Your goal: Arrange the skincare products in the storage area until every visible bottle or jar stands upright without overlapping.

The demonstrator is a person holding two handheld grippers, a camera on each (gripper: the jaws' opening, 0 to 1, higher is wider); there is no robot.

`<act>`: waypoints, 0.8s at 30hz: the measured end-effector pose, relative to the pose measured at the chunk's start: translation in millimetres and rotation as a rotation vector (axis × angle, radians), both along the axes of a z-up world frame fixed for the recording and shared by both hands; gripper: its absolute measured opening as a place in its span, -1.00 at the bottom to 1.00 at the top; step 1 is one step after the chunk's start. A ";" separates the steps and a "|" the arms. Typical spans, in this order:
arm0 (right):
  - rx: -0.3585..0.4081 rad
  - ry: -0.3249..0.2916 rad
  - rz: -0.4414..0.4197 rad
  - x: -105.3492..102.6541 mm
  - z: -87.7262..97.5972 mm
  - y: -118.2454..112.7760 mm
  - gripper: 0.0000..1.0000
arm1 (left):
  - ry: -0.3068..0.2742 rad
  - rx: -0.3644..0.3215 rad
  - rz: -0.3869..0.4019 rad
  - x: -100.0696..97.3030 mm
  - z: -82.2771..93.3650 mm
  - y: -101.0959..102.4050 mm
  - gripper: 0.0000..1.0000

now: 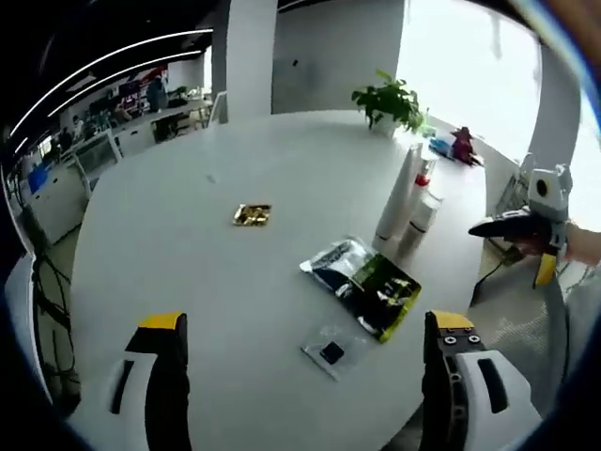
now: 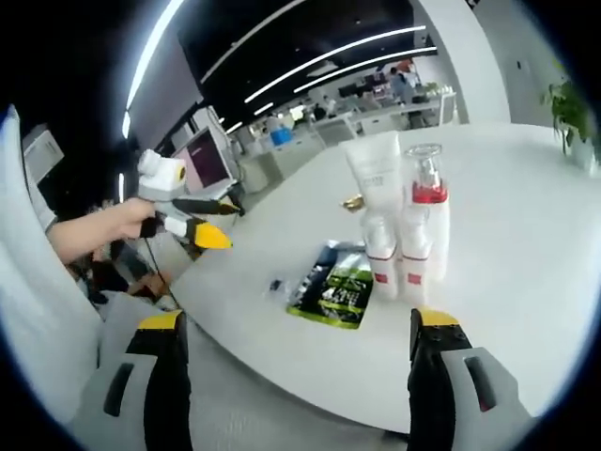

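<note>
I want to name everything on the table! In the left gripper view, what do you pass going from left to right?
Gold packet → small clear bag → dark and green sachets → white bottles → the other hand-held gripper.

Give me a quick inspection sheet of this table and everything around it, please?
Surface: round white table, mostly bare.
Job's things: cluster of skincare bottles standing upright and close together near the table's edge, with a tall white tube behind them.
Clutter: dark and green sachets lying flat; small clear packet; small gold item; potted plant.
Grippers: left tongs open, empty, over the table; right tongs open, empty, facing the bottles.
Cables: a dark cable hangs beside the table.
Surroundings: open office with desks and ceiling light strips.
</note>
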State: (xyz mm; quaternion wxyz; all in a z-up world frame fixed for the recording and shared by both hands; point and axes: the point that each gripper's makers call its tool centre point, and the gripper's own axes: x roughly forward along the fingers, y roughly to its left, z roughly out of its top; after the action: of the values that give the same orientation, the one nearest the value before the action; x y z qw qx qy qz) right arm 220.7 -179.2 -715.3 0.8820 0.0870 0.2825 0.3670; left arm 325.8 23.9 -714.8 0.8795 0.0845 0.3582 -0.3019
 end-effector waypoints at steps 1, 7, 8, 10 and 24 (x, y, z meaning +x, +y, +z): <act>-0.001 0.002 -0.003 0.9 -0.6 -0.6 0.95 | 0.007 0.017 -0.009 5.0 -2.6 0.0 0.95; -0.001 0.006 -0.014 -0.4 2.5 -0.7 0.93 | 0.026 0.051 -0.049 28.3 -11.8 -3.6 0.91; 0.004 0.008 -0.019 -0.3 3.6 -0.7 0.93 | 0.031 0.056 -0.053 31.6 -14.8 -3.7 0.91; 0.013 0.009 -0.033 0.3 5.1 -2.1 0.93 | 0.041 0.065 -0.061 33.3 -15.1 -5.2 0.90; 0.024 0.016 -0.077 4.9 4.4 -8.7 0.87 | 0.121 0.150 -0.105 69.5 -48.7 -11.1 0.90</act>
State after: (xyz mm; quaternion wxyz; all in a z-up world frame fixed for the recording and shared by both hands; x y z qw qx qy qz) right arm 225.6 -187.9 -711.0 0.8921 0.1114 0.2816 0.3353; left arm 395.3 12.9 -763.5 0.8303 0.1504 0.4274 -0.3245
